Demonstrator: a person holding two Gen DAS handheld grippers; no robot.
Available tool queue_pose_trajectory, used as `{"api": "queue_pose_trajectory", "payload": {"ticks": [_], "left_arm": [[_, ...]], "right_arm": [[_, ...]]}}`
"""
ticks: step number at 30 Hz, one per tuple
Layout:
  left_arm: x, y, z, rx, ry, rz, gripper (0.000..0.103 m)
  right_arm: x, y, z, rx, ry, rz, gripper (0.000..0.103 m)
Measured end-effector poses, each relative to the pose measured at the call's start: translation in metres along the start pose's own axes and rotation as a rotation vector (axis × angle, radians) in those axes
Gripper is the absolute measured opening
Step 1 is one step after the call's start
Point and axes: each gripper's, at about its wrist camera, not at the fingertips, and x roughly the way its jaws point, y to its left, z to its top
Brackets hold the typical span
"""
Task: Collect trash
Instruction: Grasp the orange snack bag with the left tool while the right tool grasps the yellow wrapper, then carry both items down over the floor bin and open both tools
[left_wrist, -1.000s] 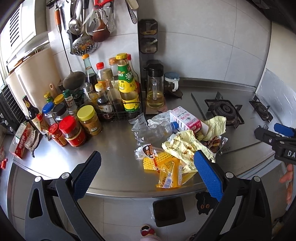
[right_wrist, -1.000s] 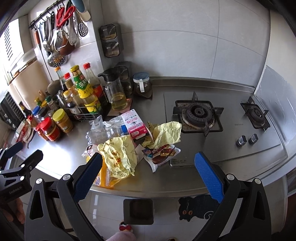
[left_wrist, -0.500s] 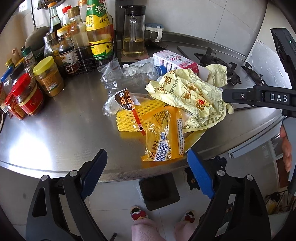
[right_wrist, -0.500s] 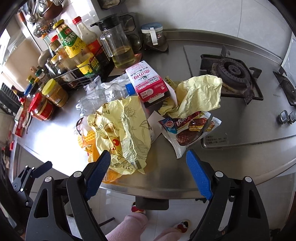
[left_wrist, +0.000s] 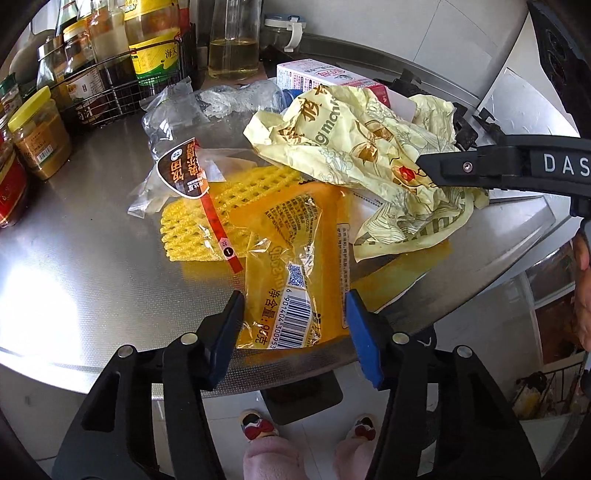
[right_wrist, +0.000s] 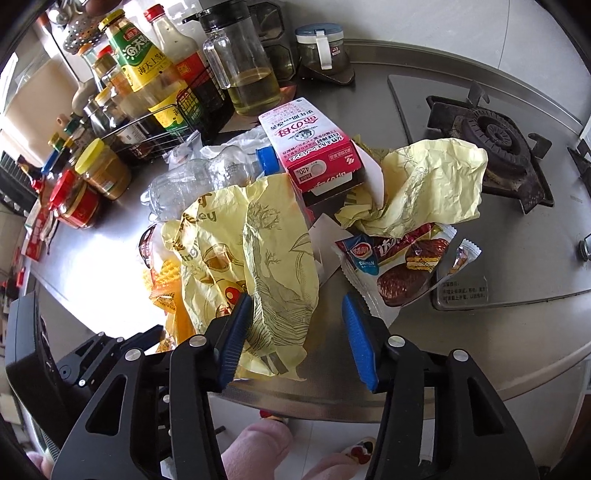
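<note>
The left gripper (left_wrist: 295, 321) stands with its blue pads apart, straddling the near end of an orange snack wrapper (left_wrist: 295, 273) that lies at the front edge of the steel bench (left_wrist: 85, 266). Neither pad clearly presses the wrapper. At 11 o'clock from that wrapper lies a yellow foam net (left_wrist: 199, 221), with a clear bag bearing a dark label (left_wrist: 181, 170) across it. At 1 o'clock sits a crumpled pale-yellow paper wrapper (left_wrist: 362, 147), overlapping the orange one.

The right gripper (right_wrist: 297, 332) is also spread wide, its left pad touching the near edge of the pale-yellow paper wrapper (right_wrist: 258, 258), its right pad over bare bench. At 2 o'clock from it lies a chocolate pie packet (right_wrist: 402, 266); at 12 o'clock, a pink-and-white carton (right_wrist: 314, 147), with a crushed clear plastic bottle (right_wrist: 207, 177) to its left and a second crumpled yellow paper (right_wrist: 424, 188) to its right. A gas burner (right_wrist: 495, 136) sits at 2 o'clock, farther back. Condiment bottles in a wire rack (right_wrist: 162, 122) stand at 10 o'clock.
</note>
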Motion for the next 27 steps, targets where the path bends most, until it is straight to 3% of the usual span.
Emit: {"api": "queue_pose_trajectory", "payload": {"ticks": [2, 5, 9, 20, 27], "left_arm": [[0.004, 0.004, 0.000, -0.019, 0.009, -0.019, 0.043], [0.006, 0.007, -0.002, -0.038, 0.006, -0.042, 0.021], [-0.008, 0.003, -0.004, -0.035, -0.026, -0.048, 0.007], [-0.094, -0.027, -0.018, -0.011, -0.164, -0.051, 0.004], [-0.133, -0.060, -0.061, 0.013, -0.175, -0.058, 0.004]], "right_arm": [[0.001, 0.003, -0.001, -0.012, -0.005, 0.001, 0.025], [-0.002, 0.006, -0.002, -0.027, -0.023, 0.002, 0.019], [-0.016, 0.009, -0.004, -0.043, -0.067, 0.012, 0.014], [-0.108, 0.004, -0.026, -0.073, -0.241, 0.052, 0.013], [-0.147, -0.016, -0.088, -0.105, -0.247, 0.051, 0.013]]}}
